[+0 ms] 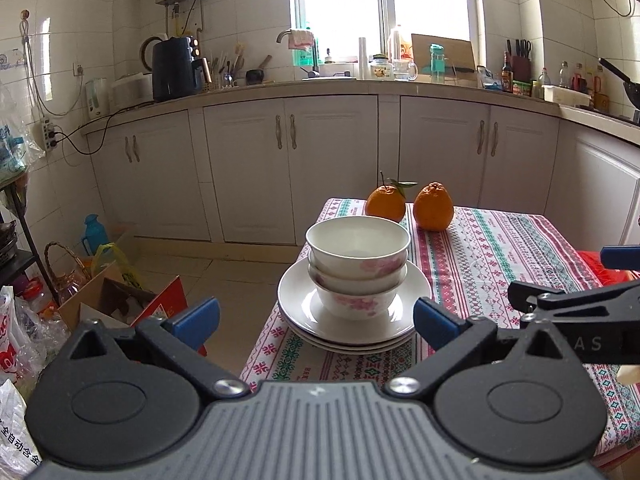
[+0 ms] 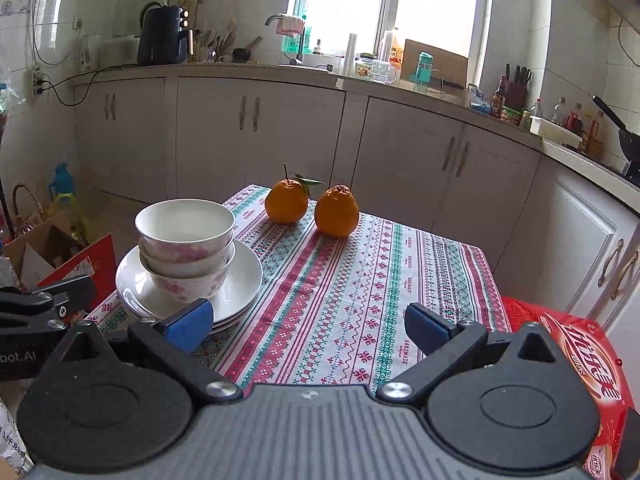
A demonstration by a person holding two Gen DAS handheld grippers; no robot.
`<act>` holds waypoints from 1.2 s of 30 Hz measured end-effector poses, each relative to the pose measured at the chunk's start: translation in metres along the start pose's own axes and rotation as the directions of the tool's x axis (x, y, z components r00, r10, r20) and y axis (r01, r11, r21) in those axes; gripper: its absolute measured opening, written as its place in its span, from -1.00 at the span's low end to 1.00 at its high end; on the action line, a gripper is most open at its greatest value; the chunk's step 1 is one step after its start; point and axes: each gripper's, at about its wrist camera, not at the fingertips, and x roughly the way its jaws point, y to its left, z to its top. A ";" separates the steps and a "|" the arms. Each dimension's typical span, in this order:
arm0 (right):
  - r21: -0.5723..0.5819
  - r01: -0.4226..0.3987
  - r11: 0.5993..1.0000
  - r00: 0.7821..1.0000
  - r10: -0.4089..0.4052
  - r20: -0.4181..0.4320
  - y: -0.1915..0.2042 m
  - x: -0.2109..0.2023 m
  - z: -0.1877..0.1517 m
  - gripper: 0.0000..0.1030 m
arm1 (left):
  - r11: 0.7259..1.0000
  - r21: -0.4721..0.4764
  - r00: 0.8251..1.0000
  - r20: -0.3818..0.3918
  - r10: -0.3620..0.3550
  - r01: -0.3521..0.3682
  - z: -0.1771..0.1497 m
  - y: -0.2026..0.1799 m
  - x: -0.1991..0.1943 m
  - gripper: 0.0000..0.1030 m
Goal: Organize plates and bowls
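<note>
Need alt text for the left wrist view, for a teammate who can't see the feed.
Three nested floral bowls sit on stacked white plates near the corner of a table with a patterned cloth, framed by the open left gripper. Two oranges sit behind them, and the right gripper enters from the right edge; kitchen cabinets fill the background.

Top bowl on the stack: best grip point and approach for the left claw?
Pinch the rim of the top bowl. It sits upright, nested in two more bowls on the stacked plates, so only its rim and upper wall are exposed. Bring the open left claw from the near side, one finger inside the rim and one outside, then lift straight up.
</note>
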 end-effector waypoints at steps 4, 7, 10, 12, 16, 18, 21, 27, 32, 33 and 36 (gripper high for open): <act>-0.002 0.009 1.000 1.000 -0.009 0.004 0.002 -0.003 0.000 1.00 | 1.000 -0.005 1.000 0.001 0.005 -0.005 -0.001 0.000 -0.001 0.99; -0.001 0.008 1.000 1.000 -0.008 0.004 0.002 -0.004 0.000 1.00 | 1.000 -0.012 1.000 -0.001 0.007 -0.007 -0.001 0.001 -0.002 0.99; 0.000 0.006 1.000 1.000 -0.006 0.005 0.002 -0.004 0.000 1.00 | 1.000 -0.013 1.000 0.000 0.011 -0.011 -0.001 0.001 -0.003 0.99; 0.001 0.006 1.000 1.000 -0.006 0.006 0.002 -0.004 0.000 1.00 | 1.000 -0.015 1.000 0.001 0.012 -0.012 -0.001 0.001 -0.003 0.99; 0.004 0.007 1.000 1.000 -0.007 0.009 0.001 -0.005 0.000 1.00 | 1.000 -0.017 1.000 0.003 0.011 -0.011 -0.001 0.001 -0.003 0.99; 0.008 0.007 1.000 1.000 -0.007 0.013 0.000 -0.006 0.001 1.00 | 1.000 -0.018 1.000 0.003 0.008 -0.008 -0.001 0.001 -0.004 0.99; 0.010 0.010 1.000 1.000 -0.010 0.017 0.000 -0.006 0.001 1.00 | 1.000 -0.015 1.000 0.005 0.010 -0.009 0.000 0.000 -0.005 0.99; 0.012 0.014 1.000 1.000 -0.014 0.020 -0.001 -0.007 0.000 1.00 | 1.000 -0.018 1.000 0.001 0.008 -0.008 0.000 0.000 -0.005 0.99; 0.012 0.014 1.000 1.000 -0.014 0.021 -0.001 -0.007 0.000 1.00 | 1.000 -0.019 1.000 0.003 0.007 -0.007 0.000 0.001 -0.005 0.99; 0.012 0.015 1.000 1.000 -0.015 0.022 -0.001 -0.007 0.000 1.00 | 1.000 -0.019 1.000 0.003 0.007 -0.007 0.000 0.001 -0.005 0.99; 0.012 0.018 1.000 1.000 -0.018 0.022 -0.001 -0.007 -0.001 1.00 | 1.000 -0.019 1.000 0.003 0.008 -0.008 0.000 0.001 -0.005 0.99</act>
